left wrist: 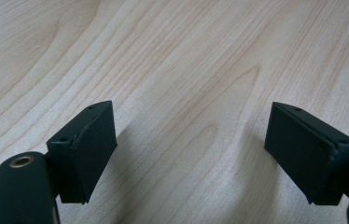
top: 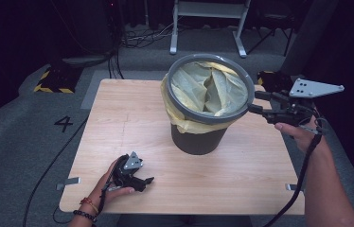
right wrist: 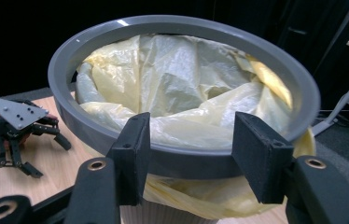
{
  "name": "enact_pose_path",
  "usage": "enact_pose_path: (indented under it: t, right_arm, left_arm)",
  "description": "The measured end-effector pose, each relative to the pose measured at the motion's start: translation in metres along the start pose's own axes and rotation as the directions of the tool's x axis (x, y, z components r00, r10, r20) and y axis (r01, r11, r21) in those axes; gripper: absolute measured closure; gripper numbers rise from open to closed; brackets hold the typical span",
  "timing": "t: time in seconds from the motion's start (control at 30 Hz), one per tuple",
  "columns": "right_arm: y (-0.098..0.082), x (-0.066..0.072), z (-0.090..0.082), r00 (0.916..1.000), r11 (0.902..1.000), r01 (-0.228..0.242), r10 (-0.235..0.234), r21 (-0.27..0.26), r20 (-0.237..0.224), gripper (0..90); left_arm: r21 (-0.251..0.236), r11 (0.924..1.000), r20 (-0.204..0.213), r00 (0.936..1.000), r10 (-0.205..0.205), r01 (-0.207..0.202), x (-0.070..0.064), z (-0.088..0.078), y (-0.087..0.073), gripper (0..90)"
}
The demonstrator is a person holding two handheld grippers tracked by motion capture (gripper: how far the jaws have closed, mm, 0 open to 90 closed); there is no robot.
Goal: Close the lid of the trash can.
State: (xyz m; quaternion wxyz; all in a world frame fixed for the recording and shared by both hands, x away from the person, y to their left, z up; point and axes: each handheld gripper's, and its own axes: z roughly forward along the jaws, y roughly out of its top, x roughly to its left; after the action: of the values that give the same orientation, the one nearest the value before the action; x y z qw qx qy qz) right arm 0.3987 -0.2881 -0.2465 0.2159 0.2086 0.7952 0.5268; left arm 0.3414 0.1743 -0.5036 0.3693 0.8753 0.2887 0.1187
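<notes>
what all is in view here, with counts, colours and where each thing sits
bin: 1, dark grey, upright on the far right part of the table
ring: 1, grey, on the bin's top
bag: 1, pale yellow, lining the bin, edge hanging out under the ring
table: 1, light wood
left gripper: 1, black, open, low on the table's near left
right gripper: 1, black, open, jaws at the ring's right side

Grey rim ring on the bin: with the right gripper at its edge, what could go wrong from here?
1. The right gripper has open jaws at the grey ring; a pull could lift it and free the yellow bag.
2. The bin stands free on the table; the left gripper rests far off, so a sideways push might tip it.
</notes>
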Motion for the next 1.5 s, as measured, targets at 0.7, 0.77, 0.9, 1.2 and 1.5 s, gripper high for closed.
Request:
enact_pose_path:
  t: [0.7,0.77,0.9,1.2,1.5]
  right_arm:
    - [-0.033,-0.020,0.007,0.9928,0.9950,-0.100,0.099,0.002,0.067,47.5]
    - [-0.037,-0.022,0.008,0.9908,0.9932,-0.116,0.116,-0.001,0.069,46.6]
    - [-0.038,-0.021,0.007,0.9921,0.9923,-0.120,0.121,-0.030,0.034,45.5]
    - [-0.032,-0.022,0.017,0.9885,0.9906,-0.133,0.135,-0.030,0.068,45.2]
    - [-0.051,-0.028,0.017,0.9859,0.9887,-0.150,0.149,0.006,0.077,41.5]
  left_arm:
    - [0.000,1.0000,0.001,1.0000,-0.001,0.001,0.000,0.000,0.000,16.5]
    - [0.000,1.0000,0.001,1.0000,-0.001,0.001,0.000,0.000,0.000,16.5]
    - [-0.001,1.0000,0.001,1.0000,0.000,0.000,0.000,0.000,0.000,16.4]
    - [0.001,1.0000,0.001,1.0000,0.000,0.000,0.000,0.000,0.000,16.3]
    - [0.000,1.0000,0.001,1.0000,0.000,0.000,0.000,0.001,0.000,16.3]
